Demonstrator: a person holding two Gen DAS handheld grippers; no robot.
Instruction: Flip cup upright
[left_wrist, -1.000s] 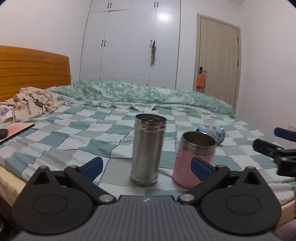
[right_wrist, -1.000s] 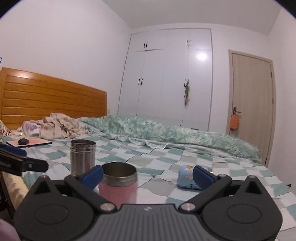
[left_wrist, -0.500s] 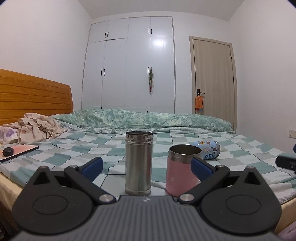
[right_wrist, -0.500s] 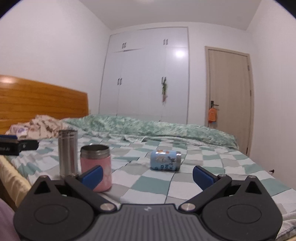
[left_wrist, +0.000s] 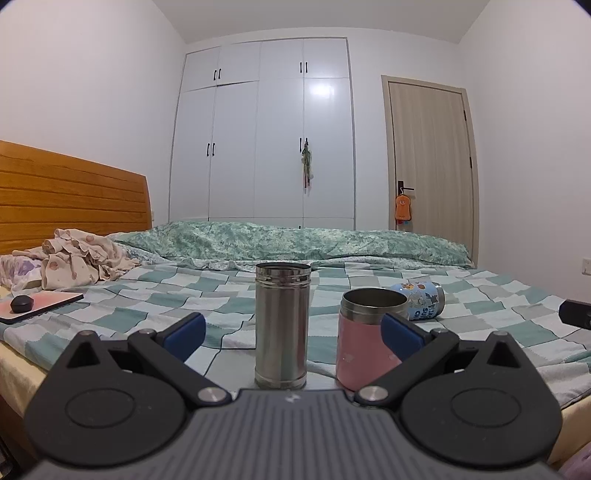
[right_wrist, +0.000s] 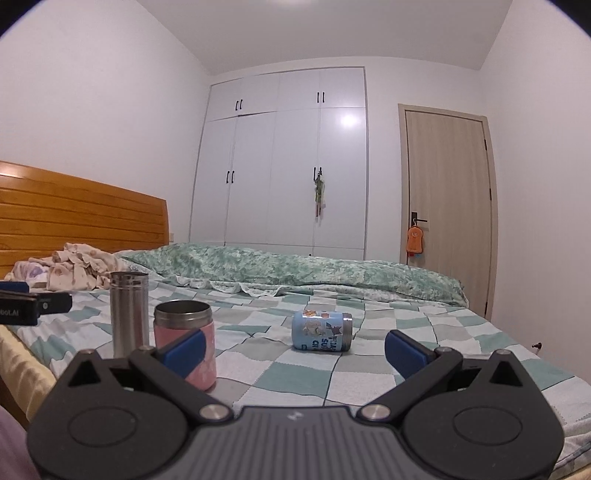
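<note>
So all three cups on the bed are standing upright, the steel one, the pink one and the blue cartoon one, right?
Not quite. The steel cup and the pink cup stand upright, but the blue cartoon cup lies on its side on the bed. The right wrist view shows this most clearly.

The lower right of the pink, steel-rimmed cup (left_wrist: 356, 354) is hidden behind a blue pad of the left gripper (left_wrist: 291, 334), and the cup covers the left end of the blue cartoon-printed cup lying on its side (left_wrist: 424, 300). From the right gripper's (right_wrist: 293, 349) side, the tall bare-steel cylinder's (right_wrist: 129, 314) foot is hidden behind the black linkage. The orange wooden headboard (right_wrist: 74, 221) is cut off at the left edge.
</note>
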